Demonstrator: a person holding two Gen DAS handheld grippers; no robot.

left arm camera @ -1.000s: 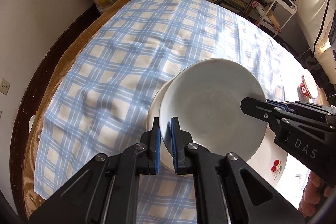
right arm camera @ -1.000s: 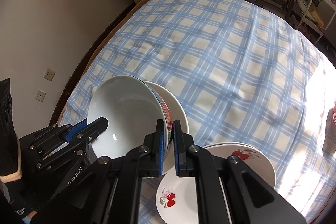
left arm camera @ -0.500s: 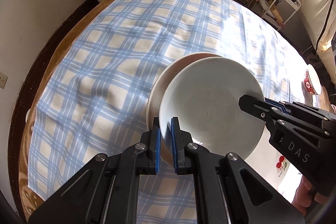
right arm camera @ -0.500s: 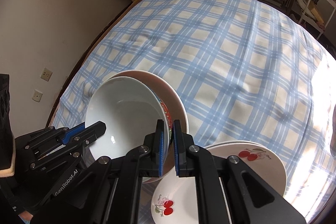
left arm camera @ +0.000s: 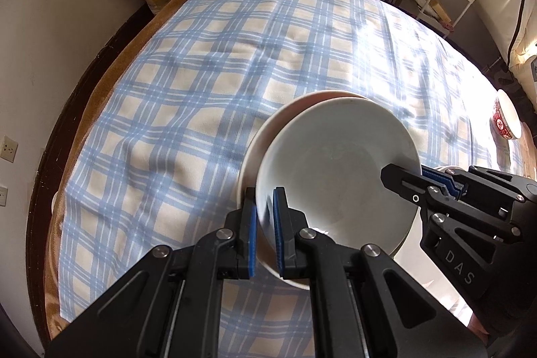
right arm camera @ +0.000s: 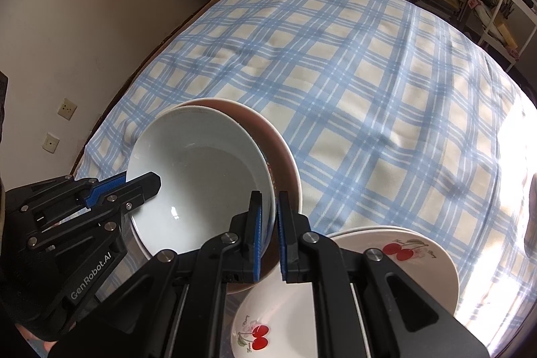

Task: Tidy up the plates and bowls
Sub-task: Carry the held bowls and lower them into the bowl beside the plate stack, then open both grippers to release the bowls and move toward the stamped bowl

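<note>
1. on my left, the left gripper point(left arm camera: 265, 232) is clamped on the near-left rim of the white bowl point(left arm camera: 335, 170).
2. that bowl sits tilted over a wider bowl point(right arm camera: 282, 153) on the blue checked cloth point(left arm camera: 201, 83).
3. my right gripper point(right arm camera: 268, 235) pinches the bowl's opposite rim.
4. just right of it lie the cherry plates point(right arm camera: 416, 257), stacked.
5. far right, a red-patterned bowl point(left arm camera: 503, 123) stands well apart.

Bowl point(left arm camera: 335, 190) nested in bowl
The pair sat on the cloth point(left arm camera: 201, 72), plates point(right arm camera: 386, 257) just right of them
</note>
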